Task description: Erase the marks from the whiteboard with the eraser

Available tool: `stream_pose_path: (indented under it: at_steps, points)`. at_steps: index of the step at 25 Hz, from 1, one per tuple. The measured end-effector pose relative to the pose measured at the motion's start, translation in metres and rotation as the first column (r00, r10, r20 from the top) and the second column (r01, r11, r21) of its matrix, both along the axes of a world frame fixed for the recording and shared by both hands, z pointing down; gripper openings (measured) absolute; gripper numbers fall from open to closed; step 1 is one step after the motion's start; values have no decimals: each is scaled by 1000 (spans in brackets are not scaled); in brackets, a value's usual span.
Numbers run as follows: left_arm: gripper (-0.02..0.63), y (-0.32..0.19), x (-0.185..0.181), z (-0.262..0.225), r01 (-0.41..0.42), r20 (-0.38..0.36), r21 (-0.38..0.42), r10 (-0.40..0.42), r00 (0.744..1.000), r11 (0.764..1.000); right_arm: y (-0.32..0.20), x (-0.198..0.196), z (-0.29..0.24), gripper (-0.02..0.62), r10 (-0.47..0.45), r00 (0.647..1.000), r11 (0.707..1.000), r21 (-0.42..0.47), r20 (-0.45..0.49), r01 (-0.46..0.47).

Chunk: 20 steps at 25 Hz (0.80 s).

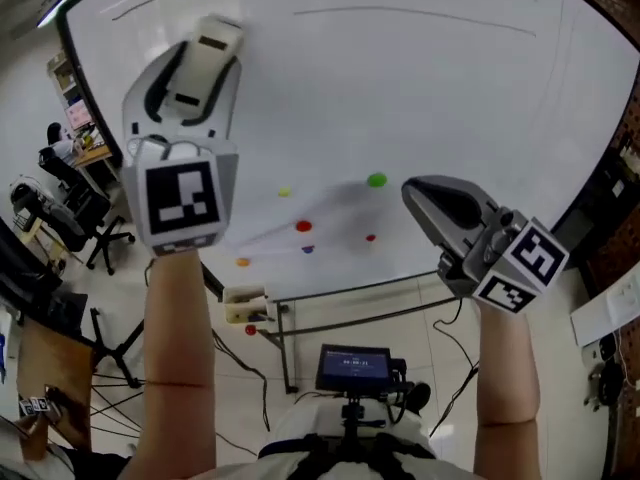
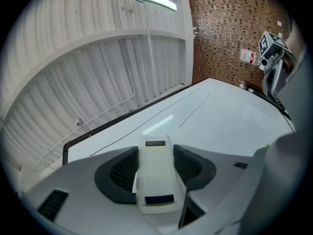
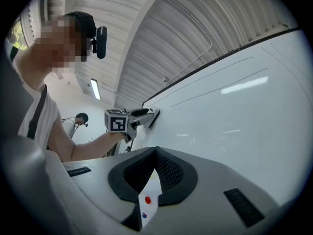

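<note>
Eraser (image 2: 155, 173), a pale oblong block, is clamped by its long sides between the left gripper's (image 1: 205, 53) jaws. Its far end is at the whiteboard's (image 1: 400, 98) upper left and seems to touch the surface. It looks light, with a stiff, smooth shell, so a firm squeeze across the sides probably suits it best. Thin dark marks (image 1: 420, 11) run along the whiteboard's top. Small coloured magnets (image 1: 376, 179) dot its lower middle. The right gripper (image 1: 415, 196), jaws closed and empty, hangs near the whiteboard's lower right.
</note>
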<state>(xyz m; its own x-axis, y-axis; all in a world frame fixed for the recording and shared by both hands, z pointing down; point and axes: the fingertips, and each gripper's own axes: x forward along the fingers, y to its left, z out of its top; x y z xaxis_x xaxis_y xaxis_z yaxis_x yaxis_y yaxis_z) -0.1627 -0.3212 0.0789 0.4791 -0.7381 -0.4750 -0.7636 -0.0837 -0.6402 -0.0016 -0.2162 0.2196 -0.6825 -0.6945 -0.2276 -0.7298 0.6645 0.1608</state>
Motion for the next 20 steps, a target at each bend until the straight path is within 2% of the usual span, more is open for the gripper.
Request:
stream_pose_path:
  at_steps: [3,5,8,13,19,20]
  points:
    - [239,-8,11,-14,63,-41,27,-61,997,998,-11,33,-8,17,-5,1000,1000,24,-5,5]
    - [239,-8,29,-17,61,-67,43,-58,996,997,-11,50,-8,17,-17,1000,1000,24,2,17]
    - [239,-6,60,-22,30,-87,54,-26,996,998,-13,69,-9,17,-22,1000,999,25,0,22]
    - [239,0,94,-28,-21,-69,73,26,997,997,-18,75,-8,17,-34,999,999,37,-9,35]
    - [239,17,144,-32,-153,-33,121,158,987,981,-26,92,-15,17,-87,996,994,59,-10,88]
    - [239,19,149,-28,-176,-42,110,181,983,978,-24,95,-13,17,-91,996,994,52,-11,92]
